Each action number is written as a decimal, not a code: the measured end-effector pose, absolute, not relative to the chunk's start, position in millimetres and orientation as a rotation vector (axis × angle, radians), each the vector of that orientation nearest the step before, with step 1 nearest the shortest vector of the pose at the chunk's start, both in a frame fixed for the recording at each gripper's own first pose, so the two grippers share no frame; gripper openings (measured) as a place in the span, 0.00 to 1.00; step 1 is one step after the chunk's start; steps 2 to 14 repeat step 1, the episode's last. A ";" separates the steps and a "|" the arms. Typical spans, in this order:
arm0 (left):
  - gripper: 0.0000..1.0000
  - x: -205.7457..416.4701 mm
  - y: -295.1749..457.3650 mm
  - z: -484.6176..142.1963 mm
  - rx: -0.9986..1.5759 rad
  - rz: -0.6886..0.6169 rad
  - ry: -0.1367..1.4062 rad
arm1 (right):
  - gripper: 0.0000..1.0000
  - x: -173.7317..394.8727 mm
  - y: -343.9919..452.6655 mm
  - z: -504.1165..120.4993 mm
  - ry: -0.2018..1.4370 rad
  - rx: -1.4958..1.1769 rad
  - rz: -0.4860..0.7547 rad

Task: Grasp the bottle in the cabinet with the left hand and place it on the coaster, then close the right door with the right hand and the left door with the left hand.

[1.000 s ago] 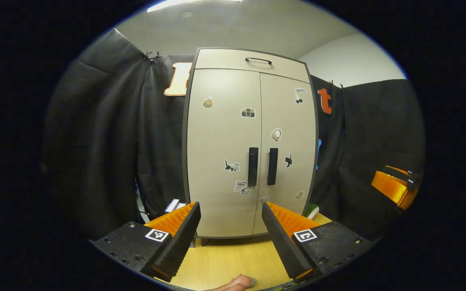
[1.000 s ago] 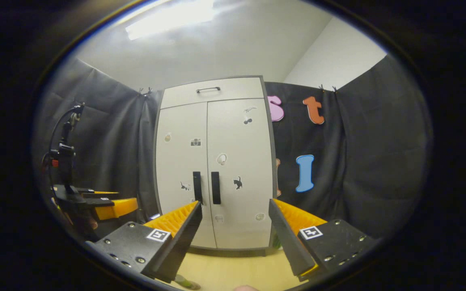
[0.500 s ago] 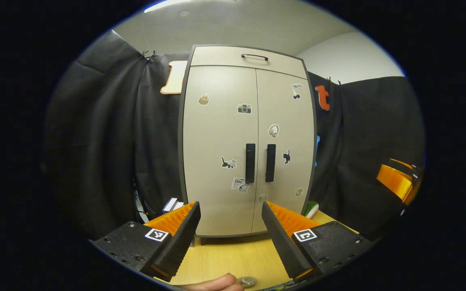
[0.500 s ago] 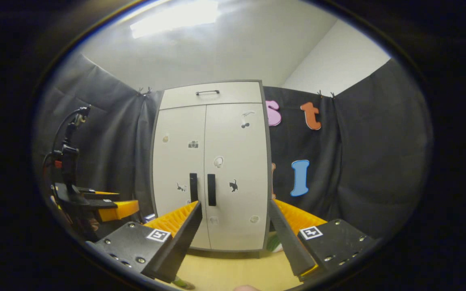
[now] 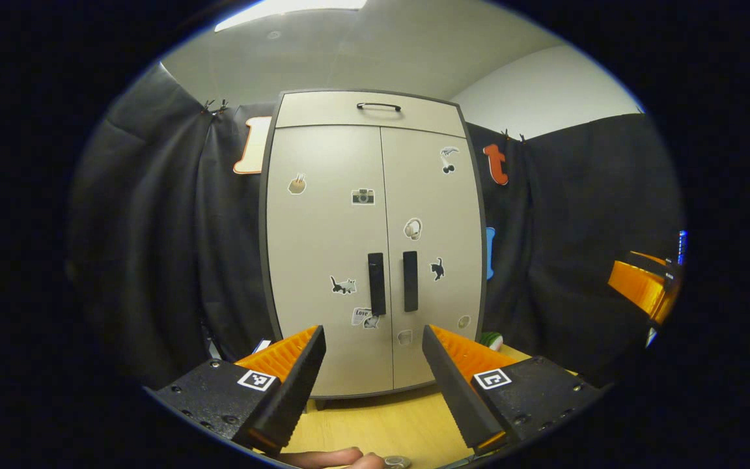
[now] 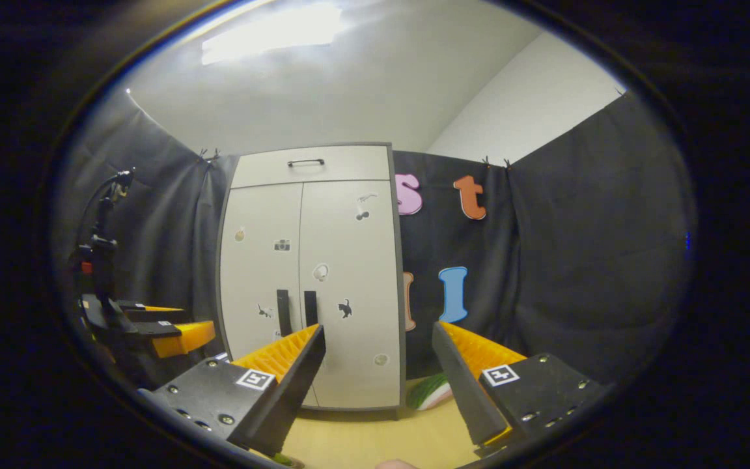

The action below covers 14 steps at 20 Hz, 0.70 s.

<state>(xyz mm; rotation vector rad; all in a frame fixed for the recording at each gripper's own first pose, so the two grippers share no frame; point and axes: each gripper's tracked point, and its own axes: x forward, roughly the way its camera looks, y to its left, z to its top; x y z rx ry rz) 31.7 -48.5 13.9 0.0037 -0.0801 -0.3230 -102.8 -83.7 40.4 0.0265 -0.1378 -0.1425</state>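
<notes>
A beige two-door cabinet (image 5: pixel 323 260) with stickers stands on the wooden table (image 5: pixel 388 420). Both doors are shut, their dark handles (image 5: pixel 376 283) side by side, so the inside is hidden. My left gripper (image 5: pixel 372 332) is open and empty, a short way in front of the doors. In the right gripper view the cabinet (image 6: pixel 349 293) sits left of centre, and my right gripper (image 6: pixel 378 329) is open and empty, pointing past its right edge. A small round grey disc (image 5: pixel 398 462) lies at the table's near edge beside a person's fingertip (image 5: pixel 329 458).
A green and white object (image 6: pixel 430 394) lies by the cabinet's right foot. A small box (image 5: pixel 262 345) lies at its left foot. The right gripper (image 5: pixel 642 290) shows far right in the left gripper view; the left gripper (image 6: pixel 166 329) shows at the left of the right gripper view, by a dark stand (image 6: pixel 103 254).
The cabinet has slid leftward in both views, more so in the right gripper view, as both grippers swung to the right. Both grippers stayed open and the doors stayed shut.
</notes>
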 end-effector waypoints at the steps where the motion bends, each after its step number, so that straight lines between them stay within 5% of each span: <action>1: 0.95 32.3 -48.6 15.9 0.003 -0.327 -0.086 | 1.00 -101.9 -83.3 39.5 -0.134 0.026 -0.148; 14: 0.95 32.3 -48.6 15.9 0.003 -0.327 -0.086 | 1.00 -101.9 -83.3 39.5 -0.134 0.026 -0.148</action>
